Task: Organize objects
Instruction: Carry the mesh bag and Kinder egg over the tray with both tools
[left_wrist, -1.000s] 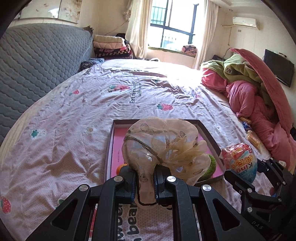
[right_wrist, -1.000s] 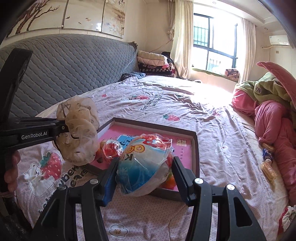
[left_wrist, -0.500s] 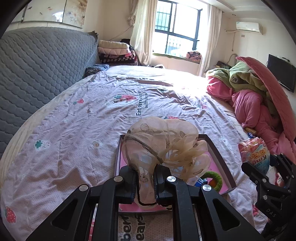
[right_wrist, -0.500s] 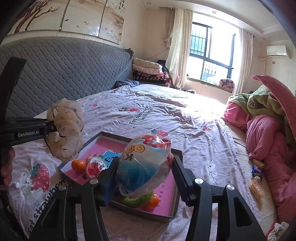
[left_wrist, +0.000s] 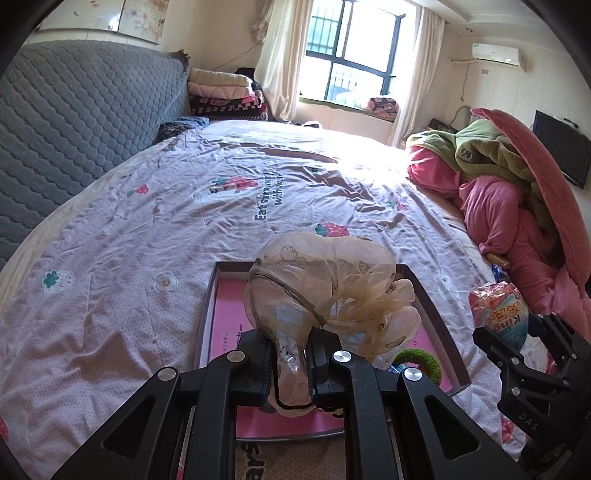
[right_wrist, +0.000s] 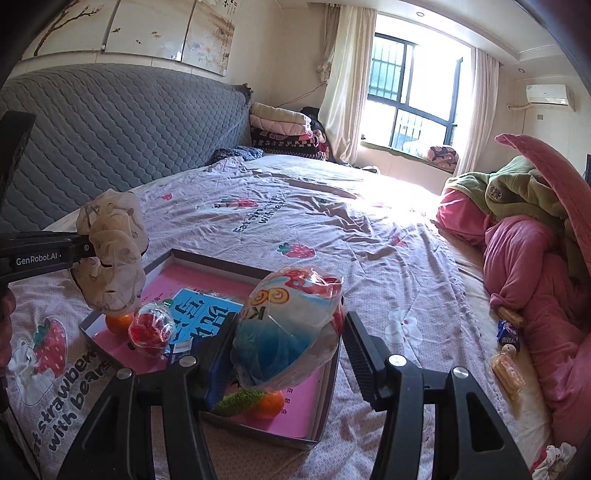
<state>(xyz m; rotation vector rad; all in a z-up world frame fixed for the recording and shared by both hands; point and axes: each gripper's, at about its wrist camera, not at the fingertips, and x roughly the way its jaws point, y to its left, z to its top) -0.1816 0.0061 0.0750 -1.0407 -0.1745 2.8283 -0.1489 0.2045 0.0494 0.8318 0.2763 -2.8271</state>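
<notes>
A: Left hand-held gripper (left_wrist: 291, 365) is clamped narrow on the scrunchie (left_wrist: 328, 295), dead centre of its frame, lifted over the tray (left_wrist: 207, 314).

B: And the right hand-held gripper (right_wrist: 286, 350)? Spread wider, pinching the egg (right_wrist: 291, 325) in its crinkly wrapper, low in the middle of the frame.

A: Tray sits on the bed (right_wrist: 332, 229). Inside: an orange (right_wrist: 118, 323) at lower left, a red ball (right_wrist: 151, 328) beside it, a blue card (right_wrist: 199, 310), and a second orange (right_wrist: 269, 404) near the bottom edge.
</notes>
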